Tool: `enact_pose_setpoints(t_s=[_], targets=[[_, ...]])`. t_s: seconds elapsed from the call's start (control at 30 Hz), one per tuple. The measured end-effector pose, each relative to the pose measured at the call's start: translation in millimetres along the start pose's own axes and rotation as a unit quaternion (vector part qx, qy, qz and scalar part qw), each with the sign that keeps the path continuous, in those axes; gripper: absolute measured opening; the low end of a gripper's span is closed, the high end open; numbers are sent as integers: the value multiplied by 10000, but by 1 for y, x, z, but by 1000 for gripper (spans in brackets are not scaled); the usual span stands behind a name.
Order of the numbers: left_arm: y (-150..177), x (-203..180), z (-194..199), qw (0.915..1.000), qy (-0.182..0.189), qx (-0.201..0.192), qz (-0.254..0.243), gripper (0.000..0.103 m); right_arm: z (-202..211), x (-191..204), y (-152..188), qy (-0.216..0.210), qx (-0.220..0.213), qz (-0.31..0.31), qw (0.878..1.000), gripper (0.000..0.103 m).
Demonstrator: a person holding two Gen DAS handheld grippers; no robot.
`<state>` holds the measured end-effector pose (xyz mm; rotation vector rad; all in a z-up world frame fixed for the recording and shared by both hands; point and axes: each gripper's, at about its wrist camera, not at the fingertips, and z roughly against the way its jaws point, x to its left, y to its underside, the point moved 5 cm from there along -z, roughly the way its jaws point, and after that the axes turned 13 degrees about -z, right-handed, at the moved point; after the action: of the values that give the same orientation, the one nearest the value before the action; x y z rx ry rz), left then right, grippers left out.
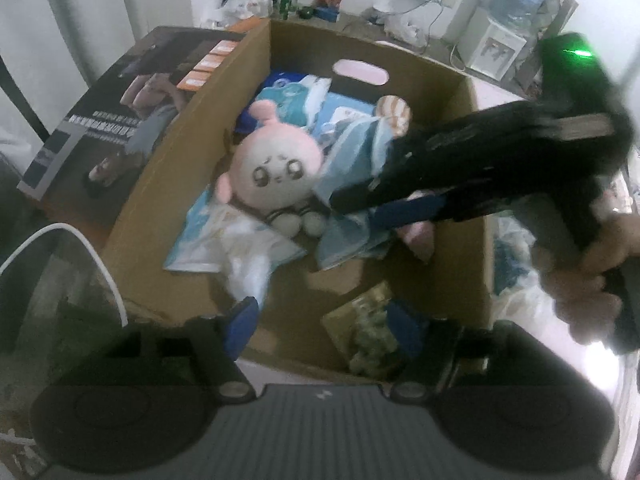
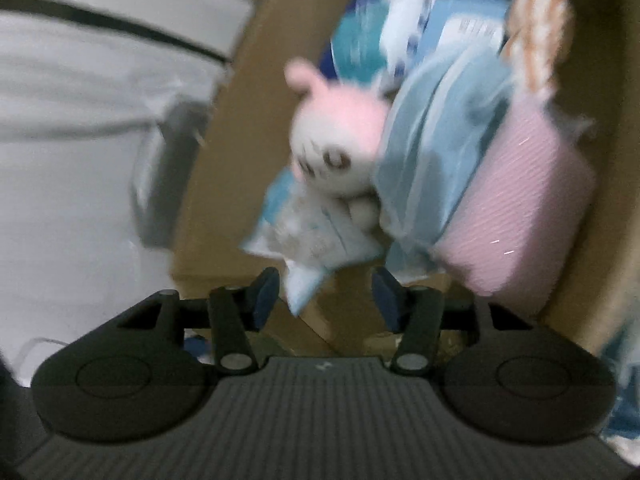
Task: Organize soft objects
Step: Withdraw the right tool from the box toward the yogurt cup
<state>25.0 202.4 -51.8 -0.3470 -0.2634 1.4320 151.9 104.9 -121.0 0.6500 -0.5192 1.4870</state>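
An open cardboard box (image 1: 224,92) holds soft things. A pink-and-white plush toy (image 1: 272,168) lies in its middle, with blue-and-white soft packs (image 1: 308,100) behind it and a pale pack (image 1: 232,236) in front. A light blue cloth (image 1: 360,148) drapes over a pink cushion (image 2: 520,208), and a striped plush (image 1: 394,112) sits at the far end. My right gripper (image 1: 380,210) reaches in from the right above the cloth. In its own blurred view the right gripper (image 2: 326,300) is open, a corner of the pale pack (image 2: 308,280) between its fingers, untouched. My left gripper (image 1: 322,328) stands open over the box's near end, beside a greenish packet (image 1: 368,332).
A dark printed carton (image 1: 120,120) lies against the box's left wall. A white cable (image 1: 100,264) curves at the lower left. Bottles and bags clutter the floor behind, with a water dispenser (image 1: 496,48) at the back right. A hand (image 1: 580,280) grips the right tool's handle.
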Motion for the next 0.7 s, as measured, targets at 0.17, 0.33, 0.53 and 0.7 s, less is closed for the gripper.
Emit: enact_pose_setpoints(t_s=[0.17, 0.33, 0.53, 0.7], targets=[[-20, -43, -3, 9998, -20, -177, -105, 72, 65, -30, -5, -685, -656, -238, 9952, 57], [-44, -103, -5, 9986, 70, -375, -372, 72, 135, -78, 9, -992, -1267, -589, 9852, 65], [-73, -184, -14, 9940, 289, -539, -902, 73, 213, -159, 33, -1023, -2029, -1094, 9677, 71], [-95, -253, -29, 9863, 486, -634, -1440, 73, 266, -227, 52, -865, -2541, -1533, 9510, 72]])
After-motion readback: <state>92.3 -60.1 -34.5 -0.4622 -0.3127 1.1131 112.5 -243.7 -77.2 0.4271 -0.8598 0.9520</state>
